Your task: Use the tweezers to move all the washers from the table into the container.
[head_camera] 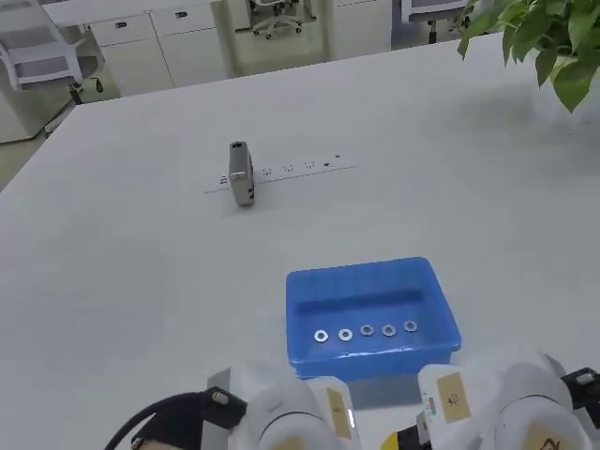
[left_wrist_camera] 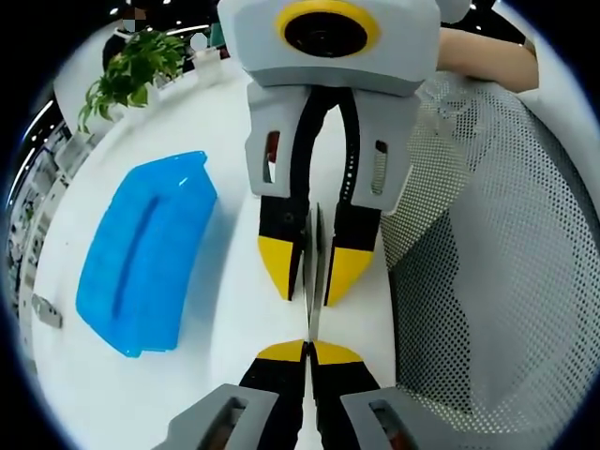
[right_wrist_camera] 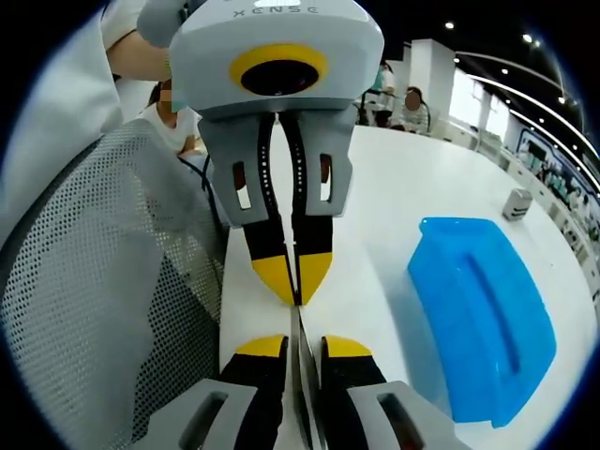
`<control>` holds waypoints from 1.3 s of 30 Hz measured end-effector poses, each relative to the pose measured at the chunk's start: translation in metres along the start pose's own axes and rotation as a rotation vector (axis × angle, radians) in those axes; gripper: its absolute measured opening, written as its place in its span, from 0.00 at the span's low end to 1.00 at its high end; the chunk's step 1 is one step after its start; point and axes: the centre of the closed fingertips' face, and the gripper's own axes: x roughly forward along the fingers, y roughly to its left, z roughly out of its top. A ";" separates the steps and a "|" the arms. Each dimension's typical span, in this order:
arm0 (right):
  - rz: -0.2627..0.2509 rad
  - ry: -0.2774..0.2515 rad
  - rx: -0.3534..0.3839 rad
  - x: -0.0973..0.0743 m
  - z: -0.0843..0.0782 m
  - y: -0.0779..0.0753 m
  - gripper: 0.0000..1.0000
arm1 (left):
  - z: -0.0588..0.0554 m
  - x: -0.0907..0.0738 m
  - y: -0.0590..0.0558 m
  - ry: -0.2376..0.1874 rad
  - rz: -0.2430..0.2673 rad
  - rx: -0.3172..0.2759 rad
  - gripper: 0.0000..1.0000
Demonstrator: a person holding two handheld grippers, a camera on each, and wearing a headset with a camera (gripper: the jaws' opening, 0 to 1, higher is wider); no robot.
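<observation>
A: Listing washers [head_camera: 367, 331]: where are they held?
B: Five, rowed inside container [head_camera: 302, 298].
A: Tweezers [left_wrist_camera: 314, 248]?
B: Clamped by left gripper [left_wrist_camera: 306, 354] and right gripper [right_wrist_camera: 300, 349], jaws set facing. Tips are hidden; their spread cannot be told.

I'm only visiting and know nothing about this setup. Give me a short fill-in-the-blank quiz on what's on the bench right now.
1. The container on the table is coloured ____.
2. Inside it lie ____ washers in a row.
3. The left gripper has its jaws shut on a pair of ____.
4. The leafy green thing at the table's far right corner is a ____.

Missing words: blue; five; tweezers; plant.
</observation>
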 end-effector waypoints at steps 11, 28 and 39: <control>0.008 -0.066 0.048 -0.002 0.010 0.000 0.12 | 0.000 0.000 0.000 -0.032 -0.006 -0.068 0.00; -0.065 -0.174 0.193 -0.029 0.021 -0.004 0.23 | -0.004 -0.034 -0.001 -0.231 0.168 -0.301 0.17; -0.236 -0.233 0.231 -0.090 0.023 -0.025 0.34 | 0.005 -0.090 0.024 -0.445 0.367 -0.535 0.42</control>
